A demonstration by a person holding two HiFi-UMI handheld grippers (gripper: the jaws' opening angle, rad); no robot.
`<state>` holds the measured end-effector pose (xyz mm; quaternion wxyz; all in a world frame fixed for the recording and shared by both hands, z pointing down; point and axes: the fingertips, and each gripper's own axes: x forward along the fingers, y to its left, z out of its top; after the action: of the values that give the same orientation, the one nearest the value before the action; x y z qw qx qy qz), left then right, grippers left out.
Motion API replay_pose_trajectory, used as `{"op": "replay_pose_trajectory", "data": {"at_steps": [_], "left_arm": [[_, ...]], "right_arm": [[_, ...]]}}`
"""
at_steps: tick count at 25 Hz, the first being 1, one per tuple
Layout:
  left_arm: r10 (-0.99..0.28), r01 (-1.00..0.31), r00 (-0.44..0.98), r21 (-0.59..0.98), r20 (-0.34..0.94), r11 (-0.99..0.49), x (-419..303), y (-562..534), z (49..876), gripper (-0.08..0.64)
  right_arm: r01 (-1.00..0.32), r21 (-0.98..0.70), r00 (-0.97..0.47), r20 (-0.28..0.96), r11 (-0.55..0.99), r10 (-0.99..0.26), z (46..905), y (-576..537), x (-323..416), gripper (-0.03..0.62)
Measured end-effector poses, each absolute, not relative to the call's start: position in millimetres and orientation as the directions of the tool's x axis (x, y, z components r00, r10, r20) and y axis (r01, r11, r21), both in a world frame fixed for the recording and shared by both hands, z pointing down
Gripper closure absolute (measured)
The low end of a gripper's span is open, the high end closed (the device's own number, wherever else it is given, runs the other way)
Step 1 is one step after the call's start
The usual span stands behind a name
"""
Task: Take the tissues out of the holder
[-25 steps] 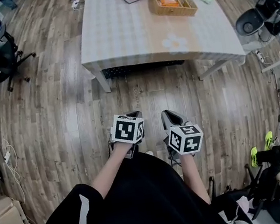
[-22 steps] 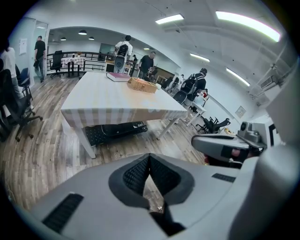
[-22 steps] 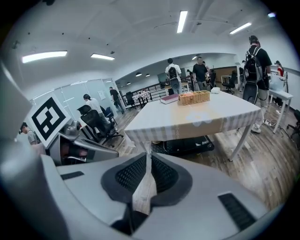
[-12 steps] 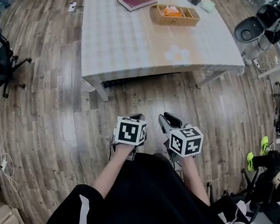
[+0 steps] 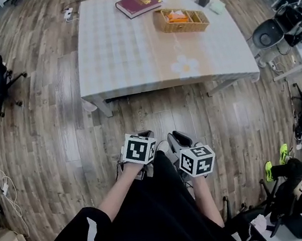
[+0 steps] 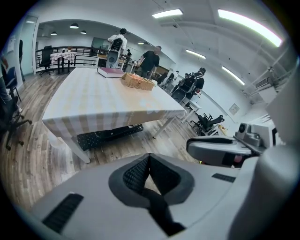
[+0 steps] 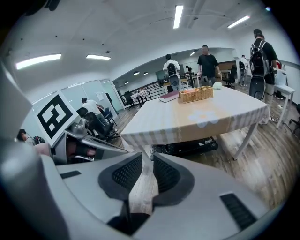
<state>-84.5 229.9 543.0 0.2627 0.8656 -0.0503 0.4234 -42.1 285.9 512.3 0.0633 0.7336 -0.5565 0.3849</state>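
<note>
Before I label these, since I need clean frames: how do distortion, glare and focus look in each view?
Head view: sharp, evenly lit, but the fisheye bows the table edges and floor planks. Left gripper view: dark round vignette, a blown-out ceiling light, basket small yet clear. Right gripper view: same vignette, table free of glare.

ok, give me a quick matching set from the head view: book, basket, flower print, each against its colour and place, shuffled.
Things:
1. book
2. basket
3. flower print

Colour and place:
A. white, by the near edge of the table
B. maroon, at the table's far edge
C. tan wicker, just right of the book

Pairs: 1-B, 2-C, 3-A
</note>
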Motion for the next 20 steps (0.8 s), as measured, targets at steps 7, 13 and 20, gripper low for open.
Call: {"op": "replay_pose_trajectory", "data": {"at_steps": [7, 13, 20], "left_arm": [[0.090, -0.365, 0.623, 0.391, 0.777, -0.845, -56, 200, 549, 0.560], [0.058, -0.392, 0.630, 0.381, 0.774, -0.837, -19, 187, 542, 0.560], [0.027, -0.422, 0.624, 0.366, 0.781, -0.830, 20, 175, 541, 0.560]], "right_arm": [[-0.874, -0.356, 0.046, 0.617, -0.331, -0.785, 517, 264, -5, 0.509], [-0.892, -0.359, 0.003, 0.603, -0.275, -0.798, 512, 240, 35, 0.509], [-0.897, -0.369, -0.024, 0.589, -0.243, -0.808, 508, 222, 74, 0.509]]}}
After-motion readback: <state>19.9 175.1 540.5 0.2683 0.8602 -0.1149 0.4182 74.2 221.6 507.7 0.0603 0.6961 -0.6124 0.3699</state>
